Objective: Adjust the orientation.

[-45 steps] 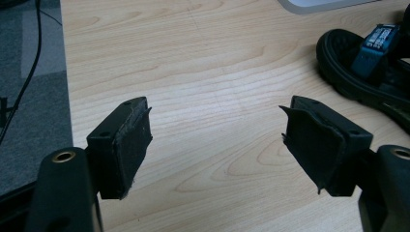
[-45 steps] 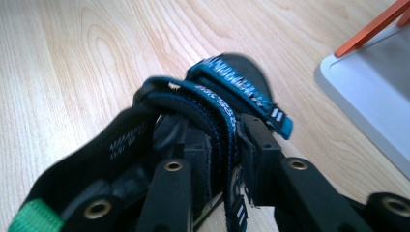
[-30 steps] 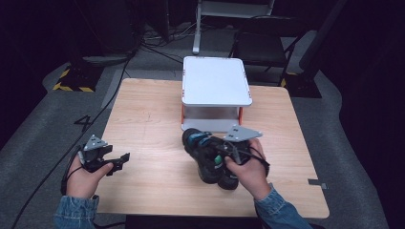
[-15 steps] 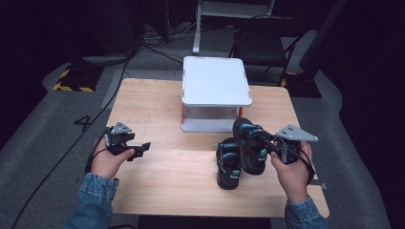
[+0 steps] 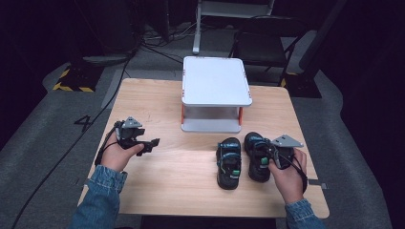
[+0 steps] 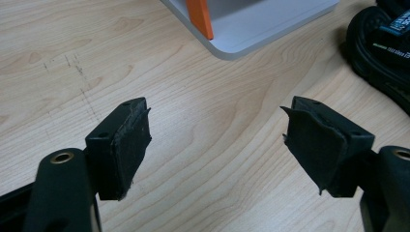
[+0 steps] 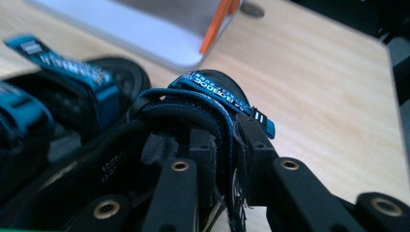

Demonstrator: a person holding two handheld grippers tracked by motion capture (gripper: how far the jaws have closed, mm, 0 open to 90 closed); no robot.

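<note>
Our right tool [image 7: 227, 159] pinches only the right sandal's [image 5: 258, 157] strap [image 7: 212, 116], seemingly thinly; it could slip. Our left tool [image 5: 152, 142], at nine o'clock, gapes empty.

The surface [image 5: 191, 181] is viewed from above, facing forward and down, at a distance. Each tool-mounted view is set close along its own jaws. The white stand [image 5: 216, 81] and sandals [image 5: 229, 162] are shared.
</note>
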